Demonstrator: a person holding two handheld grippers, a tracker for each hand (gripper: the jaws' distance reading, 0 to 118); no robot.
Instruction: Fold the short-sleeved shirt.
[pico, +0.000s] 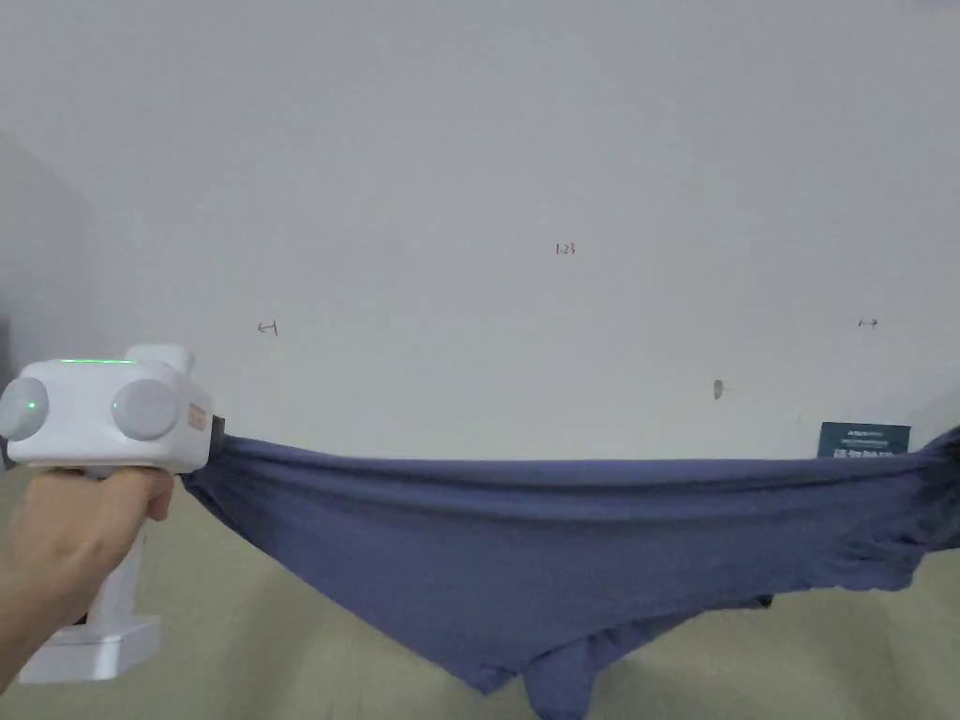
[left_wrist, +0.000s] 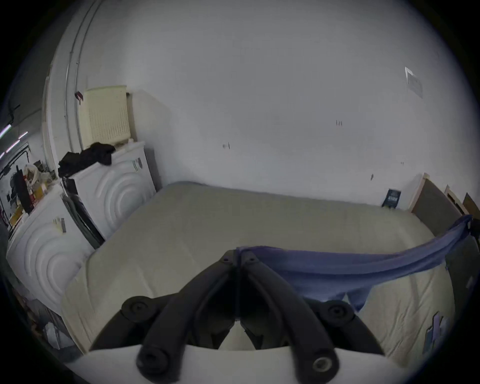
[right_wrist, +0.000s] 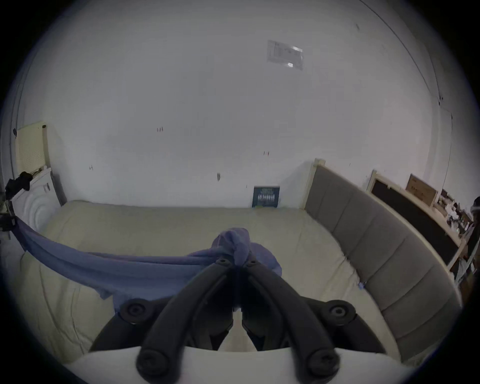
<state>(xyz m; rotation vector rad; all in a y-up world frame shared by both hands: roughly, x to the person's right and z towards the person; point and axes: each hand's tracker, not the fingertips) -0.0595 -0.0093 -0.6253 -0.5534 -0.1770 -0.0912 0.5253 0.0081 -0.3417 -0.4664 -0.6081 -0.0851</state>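
**Blue shirt stretched in the air between 2 clamped grippers**

The short-sleeved shirt (pico: 562, 553), a dusky blue, hangs above the beige mattress (left_wrist: 207, 228), pulled out sideways into a long band with its top edge nearly level. Its middle sags lower, and a loose flap droops from the bottom of the band.

The left gripper (left_wrist: 237, 259) has both jaws pressed together on 1 end of the fabric; in its own view the cloth runs from the jaw tips off to the right. In the head view a hand (pico: 70, 534) grips the white handle of this gripper at the left edge, and the shirt leaves it just beside the body of the tool.

The right gripper (right_wrist: 237, 261) is likewise clenched on the other end, where the cloth bunches into a knot-like wad above the jaw tips. From there the shirt stretches away to the left, toward the far gripper.

A white wall stands behind the mattress, with a small dark card (right_wrist: 266, 196) leaning against its base. A grey padded headboard (right_wrist: 376, 246) runs along the mattress's right side, and white appliances (left_wrist: 114, 187) stand at its left
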